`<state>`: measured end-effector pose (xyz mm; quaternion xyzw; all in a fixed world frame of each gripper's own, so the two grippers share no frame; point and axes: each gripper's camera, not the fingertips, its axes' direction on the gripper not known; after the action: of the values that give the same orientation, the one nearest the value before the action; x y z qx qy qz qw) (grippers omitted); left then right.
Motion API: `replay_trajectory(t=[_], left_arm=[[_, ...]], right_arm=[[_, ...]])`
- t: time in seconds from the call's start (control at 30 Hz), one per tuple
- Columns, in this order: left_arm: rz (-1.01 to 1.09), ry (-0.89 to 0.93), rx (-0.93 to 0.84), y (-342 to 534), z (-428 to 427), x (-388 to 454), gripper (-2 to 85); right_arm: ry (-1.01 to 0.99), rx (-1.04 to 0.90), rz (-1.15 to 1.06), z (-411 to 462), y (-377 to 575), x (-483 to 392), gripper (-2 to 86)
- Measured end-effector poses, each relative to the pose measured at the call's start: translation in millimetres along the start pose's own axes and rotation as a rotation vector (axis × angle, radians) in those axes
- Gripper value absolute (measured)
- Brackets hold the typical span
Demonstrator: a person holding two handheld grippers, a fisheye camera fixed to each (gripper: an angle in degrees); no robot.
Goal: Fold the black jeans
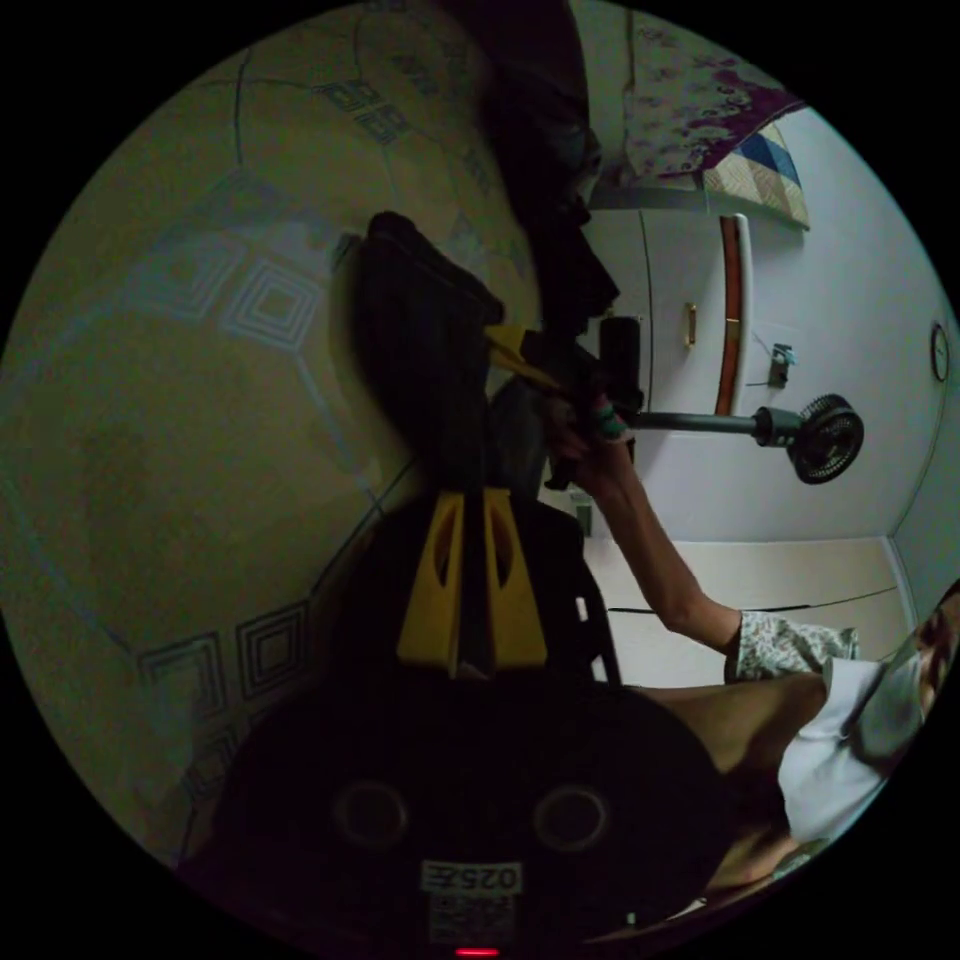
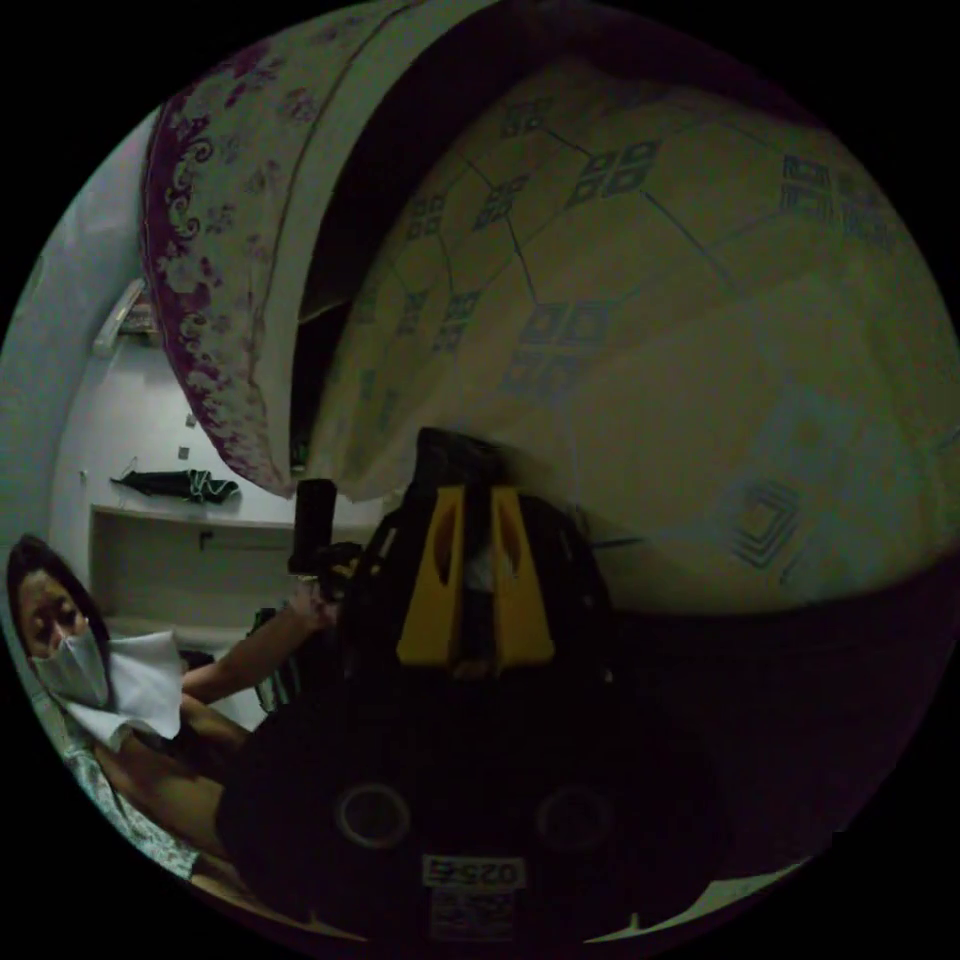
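Evidently both claws, left gripper (image 1: 470,500) and right gripper (image 2: 477,500), are clenching the limp, heavy black jeans (image 1: 425,340) by folded edges just ahead of their tips.

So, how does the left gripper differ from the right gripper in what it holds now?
The left gripper pinches a long strip of the black jeans that stretches away over the yellow patterned bedsheet. The right gripper shows a short dark bunch of cloth between its jaws. Both have yellow jaws nearly closed on dark fabric.
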<state>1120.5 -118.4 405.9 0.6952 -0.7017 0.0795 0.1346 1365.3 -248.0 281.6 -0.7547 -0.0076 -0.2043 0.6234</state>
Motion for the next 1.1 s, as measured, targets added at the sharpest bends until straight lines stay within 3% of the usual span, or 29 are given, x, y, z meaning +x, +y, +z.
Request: replay_trajectory(t=[0.17,0.27,0.33,0.43,0.5,0.6,0.7,0.83,1.0,1.1], left_arm=[[0.061,-0.016,0.027,12.4,-17.3,9.6,-0.8],[0.15,0.039,0.111,26.6,-47.3,34.3,0.8],[0.228,0.044,0.179,34.6,-70.1,57.9,2.3],[0.32,-0.017,0.228,47.3,-97.1,96.3,3.0],[0.376,-0.068,0.199,62.2,-99.9,121.9,3.2],[0.43,-0.185,0.119,88.2,-79.9,140.8,3.0],[0.429,-0.346,-0.008,119.1,-49.9,136.1,1.8],[0.289,-0.374,-0.115,168.1,-36.8,108.4,0.6],[0.146,-0.296,0.079,251.0,-85.9,88.6,0.6],[0.095,-0.348,0.172,291.8,-110.3,85.9,0.4]], right_arm=[[-0.215,0.157,-0.012,-23.5,18.1,-11.2,-0.4],[-0.219,0.313,-0.054,-80.8,43.6,-61.0,-0.6],[-0.109,0.344,-0.039,-123.0,56.3,-92.5,-0.7],[0.292,0.345,-0.023,-186.7,65.9,-124.1,-0.9],[0.562,0.233,0.006,-204.3,60.4,-109.2,-0.9],[0.599,0.061,0.076,-186.2,50.1,-41.1,-1.0],[0.573,-0.07,0.246,-153.2,49.6,32.5,-0.9],[0.408,0.104,0.358,-169.4,62.8,42.8,-0.7],[0.155,0.275,-0.004,-218.6,50.5,-47.9,-0.6],[0.25,0.313,-0.158,-234.3,52.8,-90.2,-0.6]])
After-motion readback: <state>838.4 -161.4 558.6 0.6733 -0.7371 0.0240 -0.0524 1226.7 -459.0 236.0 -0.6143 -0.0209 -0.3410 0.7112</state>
